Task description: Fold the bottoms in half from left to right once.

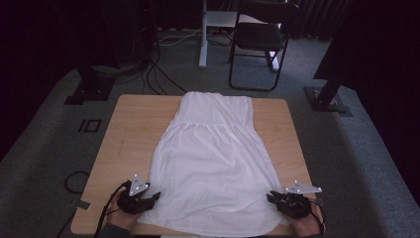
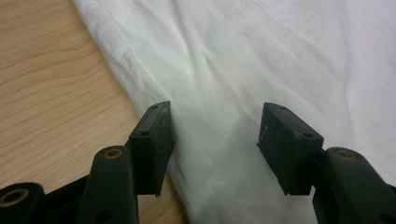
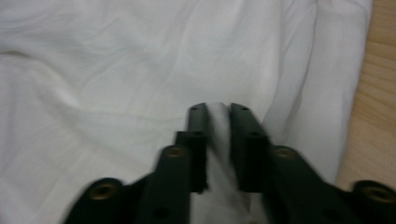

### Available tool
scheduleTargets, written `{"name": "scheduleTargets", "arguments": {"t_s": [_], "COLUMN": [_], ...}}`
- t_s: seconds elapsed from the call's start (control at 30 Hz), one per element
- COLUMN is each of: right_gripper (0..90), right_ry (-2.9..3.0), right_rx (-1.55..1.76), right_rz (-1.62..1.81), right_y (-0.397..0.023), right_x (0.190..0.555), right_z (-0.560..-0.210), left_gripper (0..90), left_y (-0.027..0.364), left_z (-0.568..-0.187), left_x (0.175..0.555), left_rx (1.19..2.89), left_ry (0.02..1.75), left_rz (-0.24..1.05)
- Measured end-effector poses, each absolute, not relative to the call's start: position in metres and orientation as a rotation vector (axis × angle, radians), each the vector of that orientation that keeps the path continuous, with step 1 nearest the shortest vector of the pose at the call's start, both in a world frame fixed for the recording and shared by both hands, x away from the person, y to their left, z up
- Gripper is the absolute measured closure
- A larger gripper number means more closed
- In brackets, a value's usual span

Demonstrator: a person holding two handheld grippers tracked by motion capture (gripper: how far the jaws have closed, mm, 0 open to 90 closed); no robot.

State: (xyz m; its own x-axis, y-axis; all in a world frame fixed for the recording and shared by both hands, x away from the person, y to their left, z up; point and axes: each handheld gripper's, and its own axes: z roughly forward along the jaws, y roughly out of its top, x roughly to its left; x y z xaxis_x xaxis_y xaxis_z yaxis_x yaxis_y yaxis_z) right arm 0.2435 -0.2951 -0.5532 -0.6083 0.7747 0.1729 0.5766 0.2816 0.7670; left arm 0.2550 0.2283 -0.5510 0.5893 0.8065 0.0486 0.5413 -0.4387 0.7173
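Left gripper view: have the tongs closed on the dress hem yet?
No, the left tongs stand apart over the white dress, with fabric lying flat between the pads unpinched.

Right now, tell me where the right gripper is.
In the high view the right gripper sits at the table's near right corner, on the bottom hem of the white dress; its own view shows its jaws pinching a fold of fabric.

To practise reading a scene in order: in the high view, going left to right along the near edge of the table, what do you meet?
left gripper → white dress → right gripper
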Motion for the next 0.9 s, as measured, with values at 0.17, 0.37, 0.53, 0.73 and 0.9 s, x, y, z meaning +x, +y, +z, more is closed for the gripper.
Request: {"name": "scheduleTargets", "arguments": {"t_s": [0.17,0.37,0.53,0.73,0.9], "right_gripper": [87.9,69.8,57.7,53.7,53.3], "right_ry": [2.274,2.284,2.180,2.138,2.147], "right_rx": [1.159,1.108,1.155,1.213,1.223], "right_rz": [1.398,1.448,1.469,1.320,1.255], "right_y": [-0.331,-0.364,-0.368,-0.336,-0.306], "right_x": [0.210,0.184,0.192,0.245,0.312], "right_z": [-0.544,-0.552,-0.545,-0.538,-0.531], "left_gripper": [44.8,44.8,44.8,44.4,42.4], "left_y": [0.228,0.228,0.231,0.229,0.220], "left_z": [-0.552,-0.551,-0.549,-0.530,-0.523], "left_x": [0.256,0.257,0.264,0.302,0.361], "left_rx": [2.156,2.156,2.118,2.090,2.074], "left_ry": [1.064,1.064,1.080,1.073,1.137], "left_rz": [0.506,0.508,0.495,0.567,0.590]}}
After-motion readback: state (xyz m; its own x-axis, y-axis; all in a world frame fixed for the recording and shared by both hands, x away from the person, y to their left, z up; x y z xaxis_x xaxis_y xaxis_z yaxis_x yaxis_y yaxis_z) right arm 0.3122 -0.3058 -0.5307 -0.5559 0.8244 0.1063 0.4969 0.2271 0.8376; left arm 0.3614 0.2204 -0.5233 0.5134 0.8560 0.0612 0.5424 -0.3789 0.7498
